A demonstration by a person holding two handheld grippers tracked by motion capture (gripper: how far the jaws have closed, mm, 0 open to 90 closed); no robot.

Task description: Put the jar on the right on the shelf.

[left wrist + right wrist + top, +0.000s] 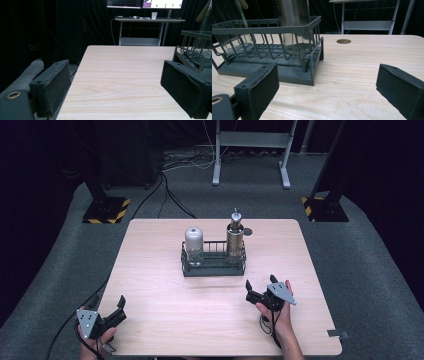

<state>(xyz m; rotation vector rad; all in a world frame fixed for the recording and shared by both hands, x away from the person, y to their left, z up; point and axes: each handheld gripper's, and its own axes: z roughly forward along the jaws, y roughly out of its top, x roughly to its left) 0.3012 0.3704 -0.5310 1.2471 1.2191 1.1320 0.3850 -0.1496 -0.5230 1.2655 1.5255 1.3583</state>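
Centrally on the tabletop [150, 285]: one dark wire rack [213, 265], holding a white-capped glass jar [194, 245] at its left end and a tall metal-topped bottle [235, 240] at its right, both upright. Right gripper [259, 289]: jaws spread, empty, near the rack's right front corner, clear of it. Left gripper [107, 306]: jaws spread, empty, at the near left corner, well apart from the rack.
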